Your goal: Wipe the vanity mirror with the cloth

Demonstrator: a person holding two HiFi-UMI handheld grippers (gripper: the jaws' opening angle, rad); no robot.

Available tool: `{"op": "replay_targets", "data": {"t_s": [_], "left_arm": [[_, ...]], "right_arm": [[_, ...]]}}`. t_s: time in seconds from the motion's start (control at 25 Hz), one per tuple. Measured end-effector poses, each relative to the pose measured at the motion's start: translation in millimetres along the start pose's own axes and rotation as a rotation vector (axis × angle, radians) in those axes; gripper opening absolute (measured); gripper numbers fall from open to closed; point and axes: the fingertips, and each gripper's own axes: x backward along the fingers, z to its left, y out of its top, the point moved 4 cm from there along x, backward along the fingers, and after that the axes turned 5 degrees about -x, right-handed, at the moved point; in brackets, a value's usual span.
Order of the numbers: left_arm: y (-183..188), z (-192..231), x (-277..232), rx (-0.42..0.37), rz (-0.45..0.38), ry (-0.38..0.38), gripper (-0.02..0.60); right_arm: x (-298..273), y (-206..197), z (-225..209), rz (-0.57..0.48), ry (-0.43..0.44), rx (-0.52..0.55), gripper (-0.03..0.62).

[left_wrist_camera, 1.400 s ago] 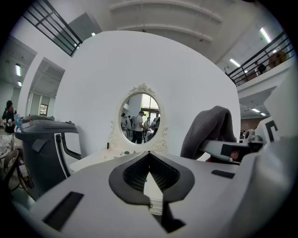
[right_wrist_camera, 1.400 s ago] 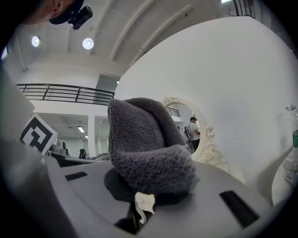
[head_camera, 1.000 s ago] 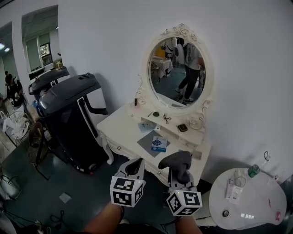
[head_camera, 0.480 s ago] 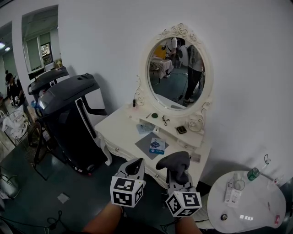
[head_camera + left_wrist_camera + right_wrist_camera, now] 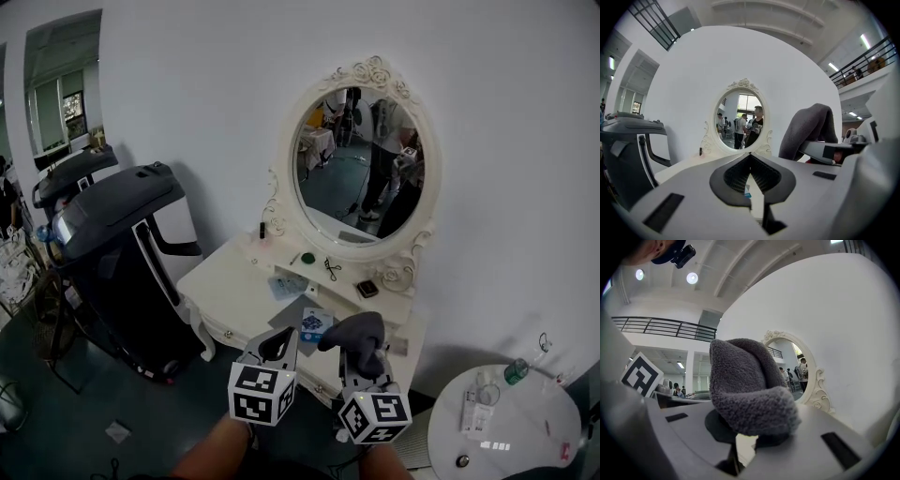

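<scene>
A treadmill [image 5: 112, 225] stood at the far left, and beside it the white bench [image 5: 225, 291] sat against the wall. The left claw [image 5: 750, 157] hung low in front of the bench with its jaws drawn together and nothing between them. Just to its right, the right claw [image 5: 740, 439] was clamped on the grey cloth [image 5: 750, 390], which was bunched over its tips. Above and beyond both claws, the mirror [image 5: 356, 159] rose from the back of the bench in its carved white frame. A second, round bench [image 5: 525, 441] carrying small items stood at the far right.

As for progress, only the pick-up looked done. The cloth was in the right claw, but it was held well short of the glass, out over the front edge of the bench. No wiping could have begun from there. By my reading, the whole of the job remained: carry the cloth up and forward to the glass, press it flat and work across the oval.

The mirror's long axis ran upright, leaning a little, and its face looked out into the room toward the claws. The cloth stood up from the jaws as a thick fold. In the right gripper view its top curled over to the right, and in the head view the lump lay roughly crosswise to the claw, its free end toward the bench.
</scene>
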Motion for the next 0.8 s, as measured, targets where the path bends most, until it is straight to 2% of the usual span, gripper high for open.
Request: {"op": "replay_targets", "data": {"t_s": [0.2,0.48,0.8], "left_arm": [[21.0,54.5,-28.4,0.005,-0.023,-0.032,0.006],[24.5,131.8,-59.2,0.013,-0.011,-0.047,0.006],[19.9,180.4,-83.3,0.025,0.01,-0.087,0.006]], "right_arm": [[-57.5,11.3,10.0,-0.015,-0.04,0.006,0.037],[-130.5,-1.1,30.6,0.0,-0.077,0.009,0.037],[-175.0,-11.2,31.7,-0.001,-0.157,-0.009,0.037]]}}
